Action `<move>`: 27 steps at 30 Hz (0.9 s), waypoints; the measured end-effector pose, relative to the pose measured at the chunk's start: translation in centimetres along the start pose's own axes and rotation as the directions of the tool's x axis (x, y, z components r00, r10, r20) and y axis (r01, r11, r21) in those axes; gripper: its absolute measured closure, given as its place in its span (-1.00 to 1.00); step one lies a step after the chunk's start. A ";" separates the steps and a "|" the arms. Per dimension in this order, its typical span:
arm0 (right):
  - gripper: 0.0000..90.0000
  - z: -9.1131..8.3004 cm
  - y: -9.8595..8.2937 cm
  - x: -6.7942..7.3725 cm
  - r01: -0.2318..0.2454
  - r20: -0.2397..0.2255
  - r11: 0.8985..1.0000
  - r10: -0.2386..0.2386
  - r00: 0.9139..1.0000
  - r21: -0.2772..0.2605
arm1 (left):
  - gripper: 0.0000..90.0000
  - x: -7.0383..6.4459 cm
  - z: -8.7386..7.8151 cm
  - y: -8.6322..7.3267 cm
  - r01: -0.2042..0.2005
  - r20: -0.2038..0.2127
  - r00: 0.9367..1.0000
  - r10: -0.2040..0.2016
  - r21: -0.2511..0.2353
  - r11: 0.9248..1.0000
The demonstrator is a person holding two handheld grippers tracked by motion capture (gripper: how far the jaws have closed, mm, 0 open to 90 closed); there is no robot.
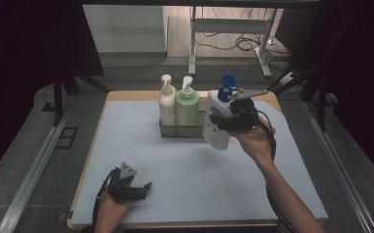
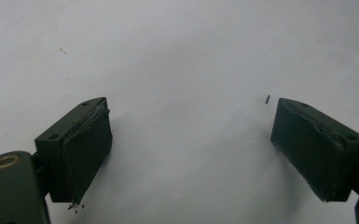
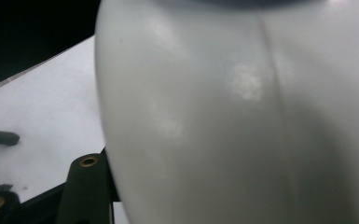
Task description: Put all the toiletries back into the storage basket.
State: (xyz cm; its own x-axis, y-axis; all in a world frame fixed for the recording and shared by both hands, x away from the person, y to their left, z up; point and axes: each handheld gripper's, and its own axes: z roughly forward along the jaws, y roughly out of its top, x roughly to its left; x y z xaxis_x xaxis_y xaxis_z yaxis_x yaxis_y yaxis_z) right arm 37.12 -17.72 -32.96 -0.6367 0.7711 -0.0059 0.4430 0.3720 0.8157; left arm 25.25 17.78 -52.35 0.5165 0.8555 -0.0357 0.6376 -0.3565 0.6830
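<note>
In the high view, right of centre in the frame, the right gripper (image 1: pixel 223 121) is clamped around the body of a white pump bottle with a blue pump head (image 1: pixel 218 116), holding it tilted and lifted off the pale blue mat (image 1: pixel 184 179), with its base hanging just in front of the metal caddy (image 1: pixel 179 130). The caddy sits in the upper middle of the frame and holds two upright bottles side by side: a cream pump bottle (image 1: pixel 167 104) on the left and a green pump bottle (image 1: pixel 187 107) touching it on the right. The held bottle is just to the right of the green one. In the right gripper view the white bottle's smooth wall (image 3: pixel 242 121) sits very close to the lens, with a faint seam running down it and the mat (image 3: pixel 42 112) showing at the left of the frame. The left gripper (image 1: pixel 136 190) rests low in the lower left of the high view, well apart from the caddy. In the left gripper view (image 2: pixel 191 149) its jaws stand wide apart with nothing between them, over the bare mat (image 2: pixel 182 56).
</note>
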 end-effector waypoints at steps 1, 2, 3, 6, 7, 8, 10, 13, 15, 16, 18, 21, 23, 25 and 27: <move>-0.10 0.1 0.1 -0.1 -0.002 0.004 1.000 0.002 1.000 -0.001 | -0.73 0.0 0.0 0.0 0.000 0.000 1.000 0.000 0.000 1.000; -0.10 0.2 0.2 -0.2 -0.003 0.008 1.000 0.003 1.000 -0.002 | -0.73 0.0 0.0 0.0 0.000 0.000 1.000 0.000 0.000 1.000; -0.10 0.2 0.2 -0.2 -0.003 0.008 1.000 0.003 1.000 -0.002 | -0.73 0.0 0.0 0.0 0.000 0.000 1.000 0.000 0.000 1.000; -0.10 0.6 0.8 -0.6 -0.012 0.021 1.000 0.012 1.000 -0.003 | -0.73 0.0 0.0 0.0 0.000 0.000 1.000 0.000 0.000 1.000; -0.10 0.6 0.8 -0.6 -0.012 0.021 1.000 0.012 1.000 -0.003 | -0.73 0.0 0.0 0.0 0.000 0.000 1.000 0.000 0.000 1.000; -0.10 0.8 0.9 -0.7 -0.014 0.025 1.000 0.014 1.000 -0.004 | -0.73 0.0 0.0 0.0 0.000 0.000 1.000 0.000 0.000 1.000; -0.10 1.1 1.1 -1.1 -0.022 0.035 1.000 0.022 0.999 -0.008 | -0.73 0.0 0.0 0.0 0.000 0.000 1.000 0.000 0.000 1.000; -0.10 1.4 1.3 -1.3 -0.026 0.043 1.000 0.026 0.999 -0.009 | -0.73 0.0 0.0 0.0 0.000 0.000 1.000 0.000 0.000 1.000; -0.10 1.7 1.5 -1.5 -0.028 0.051 1.000 0.029 0.998 -0.009 | -0.73 0.0 0.0 0.0 0.000 0.000 1.000 0.000 0.000 1.000; -0.10 1.9 1.7 -1.7 -0.030 0.059 1.000 0.031 0.998 -0.009 | -0.73 0.0 0.0 0.0 0.000 0.000 1.000 0.000 0.000 1.000; -0.10 2.2 1.9 -1.8 -0.030 0.065 0.999 0.031 0.997 -0.010 | -0.73 0.0 0.0 0.0 0.000 0.000 1.000 0.000 0.000 1.000; -0.10 2.4 2.1 -1.9 -0.031 0.071 0.999 0.031 0.997 -0.008 | -0.73 0.0 0.0 0.0 -0.001 0.000 1.000 0.001 0.000 1.000; -0.10 2.7 2.2 -2.1 -0.034 0.078 0.999 0.035 0.996 -0.010 | -0.73 0.0 0.0 0.0 0.000 0.000 1.000 0.000 0.000 1.000; -0.10 2.9 2.3 -2.2 -0.037 0.081 0.999 0.038 0.996 -0.012 | -0.73 0.0 0.0 0.0 0.000 0.000 1.000 0.000 0.000 1.000; -0.10 3.2 2.5 -2.3 -0.043 0.083 0.999 0.044 0.996 -0.011 | -0.73 0.0 0.0 0.0 0.000 0.000 1.000 0.000 0.000 1.000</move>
State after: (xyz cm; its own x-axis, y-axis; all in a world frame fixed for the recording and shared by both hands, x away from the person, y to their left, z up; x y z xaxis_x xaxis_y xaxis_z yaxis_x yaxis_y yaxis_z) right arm 41.70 -16.91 -32.80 -0.5625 0.8266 -0.0182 0.4629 0.3330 0.8215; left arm 25.26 17.77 -52.36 0.5164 0.8556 -0.0354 0.6374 -0.3564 0.6832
